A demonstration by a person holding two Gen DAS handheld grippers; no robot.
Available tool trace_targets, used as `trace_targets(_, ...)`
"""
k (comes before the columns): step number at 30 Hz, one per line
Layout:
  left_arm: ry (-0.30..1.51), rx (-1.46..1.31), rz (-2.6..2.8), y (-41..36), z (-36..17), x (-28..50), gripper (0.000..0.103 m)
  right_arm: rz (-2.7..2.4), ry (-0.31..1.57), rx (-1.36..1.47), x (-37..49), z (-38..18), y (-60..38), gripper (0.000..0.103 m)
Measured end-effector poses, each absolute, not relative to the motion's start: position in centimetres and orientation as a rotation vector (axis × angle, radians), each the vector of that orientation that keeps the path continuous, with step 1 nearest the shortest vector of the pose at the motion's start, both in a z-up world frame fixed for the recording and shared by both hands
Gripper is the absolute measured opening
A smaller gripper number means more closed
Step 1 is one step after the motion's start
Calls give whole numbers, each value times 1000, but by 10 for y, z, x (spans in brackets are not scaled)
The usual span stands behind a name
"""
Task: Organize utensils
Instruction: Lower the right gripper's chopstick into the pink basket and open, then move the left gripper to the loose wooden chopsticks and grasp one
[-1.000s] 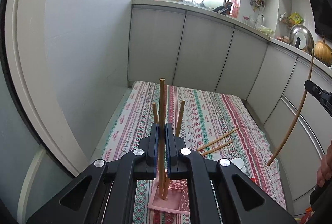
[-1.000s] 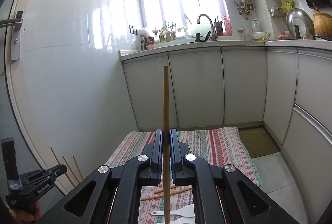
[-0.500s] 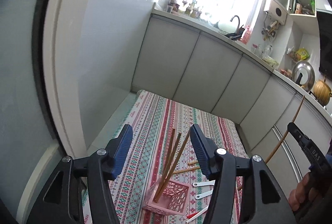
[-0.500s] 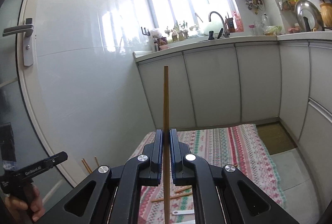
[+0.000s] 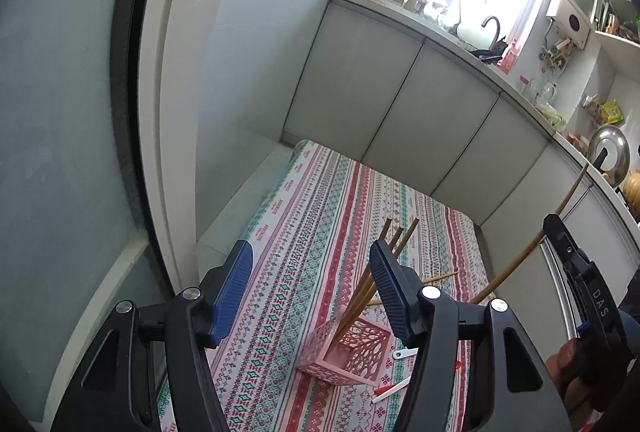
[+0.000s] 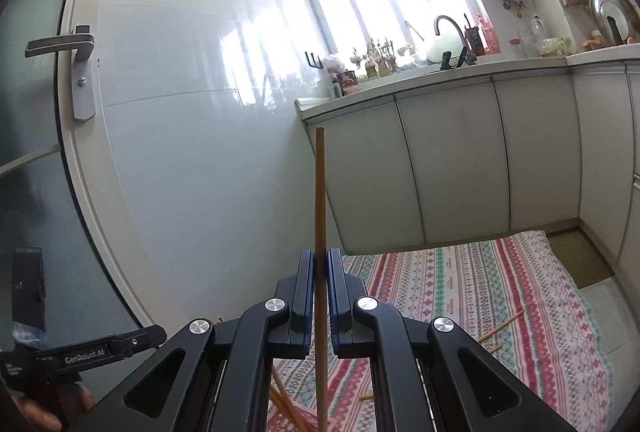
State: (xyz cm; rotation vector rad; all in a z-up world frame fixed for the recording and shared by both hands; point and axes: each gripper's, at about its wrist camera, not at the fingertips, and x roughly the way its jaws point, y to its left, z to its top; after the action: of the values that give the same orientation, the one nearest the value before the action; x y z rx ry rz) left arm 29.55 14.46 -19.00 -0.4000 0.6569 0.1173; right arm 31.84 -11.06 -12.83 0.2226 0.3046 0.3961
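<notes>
Left gripper (image 5: 310, 286): spread wide with blue pads apart, nothing between them, poised above the pink basket (image 5: 347, 354) and tilted down toward the striped cloth (image 5: 320, 216). Right gripper (image 6: 319, 272): clamped tight on one upright chopstick (image 6: 319, 192), pads pressed against the wood on both sides, stick running straight up past the fingertips and down below them toward the cloth.

Pink basket: square, openwork walls, standing on the cloth below the left gripper's right finger. Inside it, a bundle of chopsticks (image 5: 384, 252) leaning up and to the right, tips fanned slightly apart; in the left wrist view partly hidden behind the right blue pad (image 5: 390, 284).

On the cloth beyond the basket, loose chopsticks (image 5: 438, 277) lying flat, well apart from the basket. Just beside the basket on its right, small white utensils (image 5: 404, 353), one with a red tip nearer the lower edge; exact kind too small to tell.

Seen from the left wrist camera at far right: right gripper's black finger and the held stick slanting up toward the counter, with a hand (image 5: 576, 372) on the handle. Seen from the right wrist camera at lower left: left gripper's black body with a hand (image 6: 36, 408) beneath it, near a glass door with a grey handle (image 6: 60, 46).

Behind: pale cabinet doors, counter, sink with a curved tap (image 6: 450, 28), bright window.
</notes>
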Motion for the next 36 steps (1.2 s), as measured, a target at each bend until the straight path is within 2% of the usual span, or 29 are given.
trace_targets(18,685,-449,141,170,-204,305,64,421,375,-51,341,-217,-25,6)
trace_targets(29,696,-445,137,169,-206,309,64,432,402,-34,344,-214,-34,7)
trace_targets(36,694,-426,133,162,-205,310,64,454,396,6,340,-197,-48,14)
